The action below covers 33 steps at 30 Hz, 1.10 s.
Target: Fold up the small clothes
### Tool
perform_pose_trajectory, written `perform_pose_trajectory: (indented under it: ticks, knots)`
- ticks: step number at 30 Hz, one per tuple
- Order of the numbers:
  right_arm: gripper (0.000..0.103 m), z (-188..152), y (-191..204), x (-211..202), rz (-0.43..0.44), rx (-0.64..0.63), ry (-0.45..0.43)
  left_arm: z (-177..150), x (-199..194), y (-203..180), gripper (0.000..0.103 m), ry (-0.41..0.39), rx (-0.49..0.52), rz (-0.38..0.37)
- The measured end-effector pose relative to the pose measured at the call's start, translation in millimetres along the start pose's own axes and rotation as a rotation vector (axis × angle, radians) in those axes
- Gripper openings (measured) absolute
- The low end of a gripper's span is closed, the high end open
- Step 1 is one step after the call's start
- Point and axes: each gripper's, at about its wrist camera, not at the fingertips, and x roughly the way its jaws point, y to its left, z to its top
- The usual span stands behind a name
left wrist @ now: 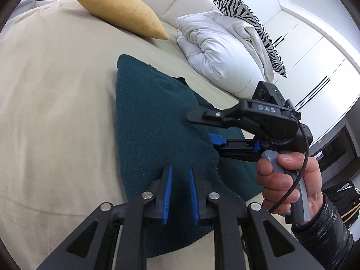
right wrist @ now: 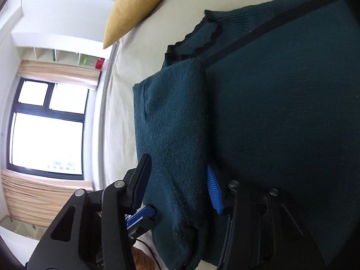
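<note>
A dark teal knitted sweater [left wrist: 155, 117] lies on the beige bed sheet [left wrist: 56, 94], one side folded over onto the body. My left gripper [left wrist: 180, 168] rests on the near end of the folded part with its blue pads a narrow gap apart and nothing between them. My right gripper [left wrist: 202, 126] comes in from the right, jaws wide apart around the edge of the folded layer. In the right wrist view the folded flap [right wrist: 173, 123] lies between the open right fingers [right wrist: 212, 184], over the sweater body [right wrist: 281, 112] with its black trim.
A mustard pillow [left wrist: 121, 11] lies at the head of the bed. A bundled white duvet [left wrist: 222, 51] and a zebra-print cushion [left wrist: 252, 22] sit at the right. White wardrobe doors [left wrist: 315, 51] stand behind. A window [right wrist: 47, 130] with beige curtains shows in the right wrist view.
</note>
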Motion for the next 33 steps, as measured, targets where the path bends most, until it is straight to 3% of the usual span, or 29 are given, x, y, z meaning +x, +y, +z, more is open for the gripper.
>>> perform_pose_trajectory:
  ticks: [3,4,10,16,27,33]
  knots:
    - [0.015,-3,0,4,-0.015,-0.01,0.007,-2,1,-1,0.016,0.005,0.0,0.001]
    - [0.012,-4,1,4,-0.025,-0.018,0.002,-3,2,-2,0.016,0.008,0.004,0.003]
    - [0.01,-5,8,-22,-0.046,-0.089,-0.024,0,-2,-17,0.033,-0.003,0.016,-0.002]
    - [0.01,5,-25,-80,-0.072,-0.082,-0.072,7,1,-49,0.044,-0.001,0.08,-0.025]
    - [0.01,7,-122,-193,-0.182,0.019,-0.181,23,33,-98,0.045,0.031,0.181,-0.029]
    - [0.01,1,-144,-195,-0.187,0.05,-0.179,24,67,-126,0.047,0.081,0.253,-0.009]
